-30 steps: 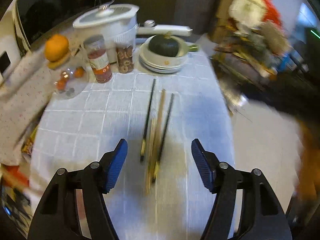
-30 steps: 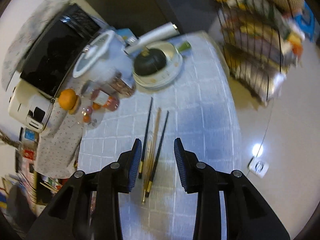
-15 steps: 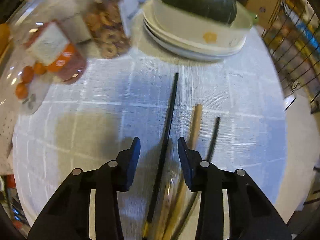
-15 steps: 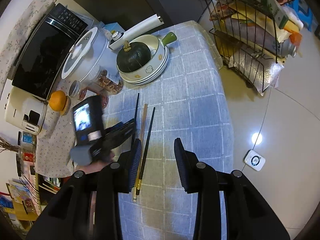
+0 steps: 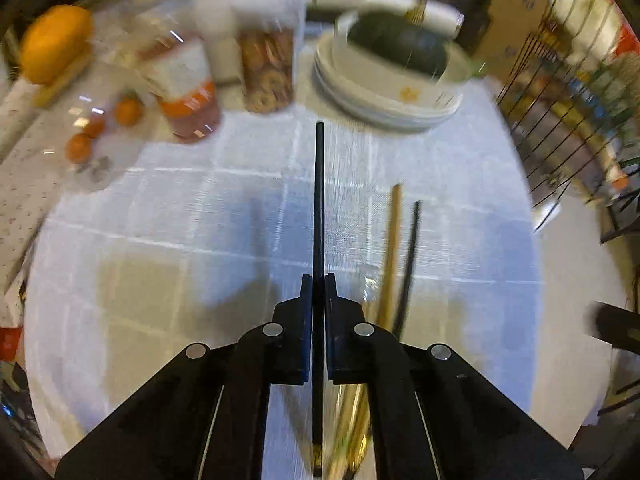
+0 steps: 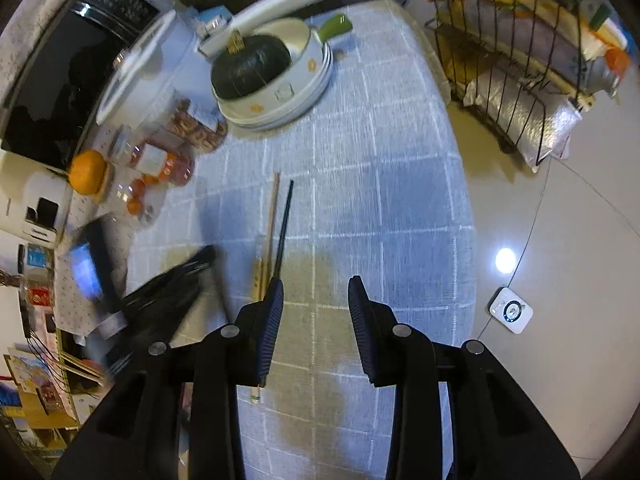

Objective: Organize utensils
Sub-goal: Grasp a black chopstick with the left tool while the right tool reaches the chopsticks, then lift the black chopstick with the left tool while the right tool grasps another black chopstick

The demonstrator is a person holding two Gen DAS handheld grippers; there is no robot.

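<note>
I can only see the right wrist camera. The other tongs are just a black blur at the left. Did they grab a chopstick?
Observer: Yes. In the left wrist view the left tongs are shut on one black chopstick.
Operator: Where does that chopstick point?
Observer: Its far tip points toward the stacked plates with the dark green squash.
Operator: Did they grab the wooden one too?
Observer: No. The wooden chopstick and the other black chopstick lie on the tablecloth, to the right of the tongs.
</note>
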